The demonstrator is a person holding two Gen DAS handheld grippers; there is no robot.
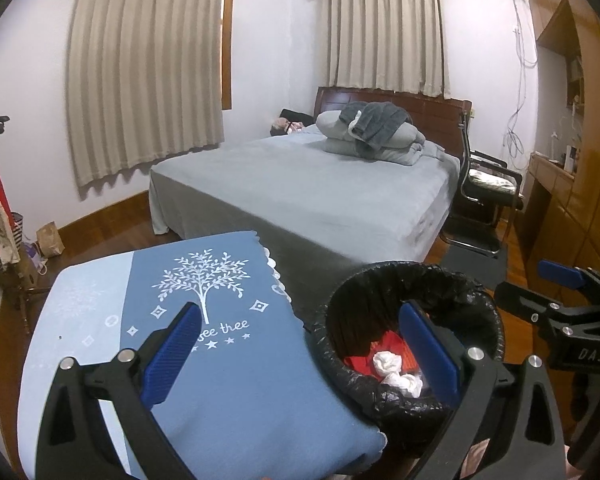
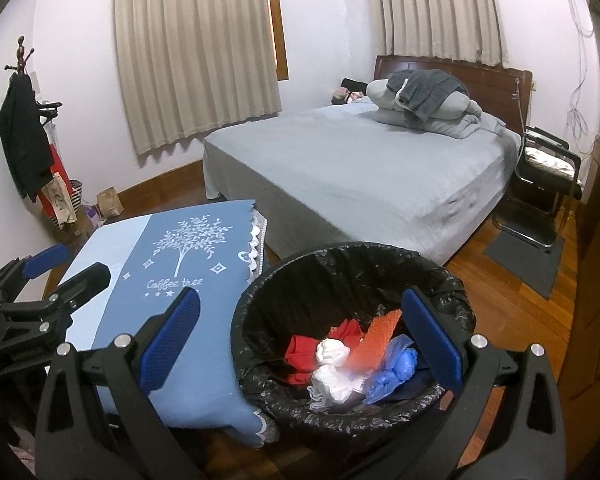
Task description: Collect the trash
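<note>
Broadly, a wide bed with a pale grey sheet [image 2: 360, 168] fills the far half of the room, with folded grey bedding [image 2: 428, 108] heaped by its dark wooden headboard [image 2: 492, 76]. Beige pleated curtains [image 2: 196, 48] hang on the wall behind it. Nearer stands a low table under a blue cloth printed with a white tree [image 2: 172, 280], its corner just beside a round bin lined with a black plastic bag [image 2: 260, 296] that sits on the wooden floor.

Inside the bin lies the trash: a crumpled red piece [image 2: 304, 354], a strip of orange bubble wrap [image 2: 376, 336], a scrunched blue plastic bag [image 2: 396, 364] and two balls of white tissue [image 2: 332, 352], all piled together on the bottom.

Hovering above the bin's mouth, the right gripper [image 2: 300, 338] has its blue-padded jaws spread wide and carries nothing. Likewise the left gripper [image 1: 300, 352] is held wide apart and empty, one finger over the blue cloth and the other over the bin's rim; in its view the right gripper shows at the far right edge.
</note>
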